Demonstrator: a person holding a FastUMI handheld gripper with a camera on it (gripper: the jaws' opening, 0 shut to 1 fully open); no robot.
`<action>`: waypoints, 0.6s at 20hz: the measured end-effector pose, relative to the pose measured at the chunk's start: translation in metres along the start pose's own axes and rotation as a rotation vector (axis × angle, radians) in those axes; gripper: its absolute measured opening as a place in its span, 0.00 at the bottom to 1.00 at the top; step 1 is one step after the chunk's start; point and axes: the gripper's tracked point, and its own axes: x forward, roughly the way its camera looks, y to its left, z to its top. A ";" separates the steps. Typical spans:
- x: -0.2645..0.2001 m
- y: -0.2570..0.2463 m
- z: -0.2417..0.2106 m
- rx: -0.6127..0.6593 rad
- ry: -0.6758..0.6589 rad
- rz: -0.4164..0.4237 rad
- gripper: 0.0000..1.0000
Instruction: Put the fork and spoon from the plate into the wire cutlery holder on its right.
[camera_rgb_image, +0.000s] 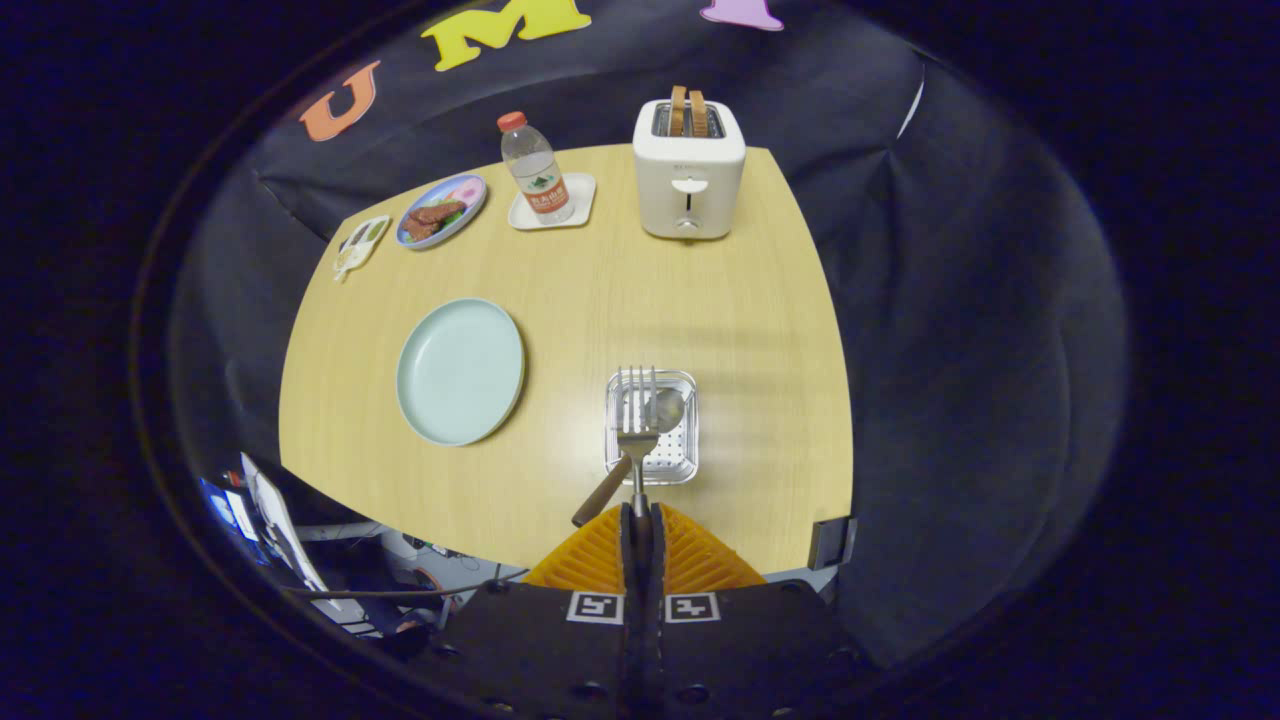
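1. Gripper (642, 515), bottom centre of the frame: the fingers are pressed close together and pinch the thin metal handle of the fork (637, 415), which stands up from between them.
2. The fork's tines point away from the fingers and lie over the near-left part of the wire cutlery holder (652, 428), just ahead of the fingers at lower centre.
3. The spoon (625, 455) rests in the holder: its bowl is inside, beside the fork's tines, and its brown handle leans out over the near-left rim towards the fingers.
4. The holder stands on the pale wooden desk (740, 340).
5. The pale blue plate (460, 370) sits left of the holder, apart from it, with nothing on it.
6. Far side of the desk, upper centre: a white toaster (689, 170) with two slices in its slots.
7. Left of the toaster, a water bottle (535, 168) stands on a small white tray (578, 205).
8. Further left, a small patterned plate (441, 210) carries food; a small white item lies beside it at the desk edge, not identifiable.
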 end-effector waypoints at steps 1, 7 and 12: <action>0.003 -0.003 0.000 0.005 0.019 -0.001 0.00; 0.024 -0.007 0.000 0.049 0.126 0.020 0.01; 0.039 -0.011 -0.001 0.085 0.168 0.022 0.03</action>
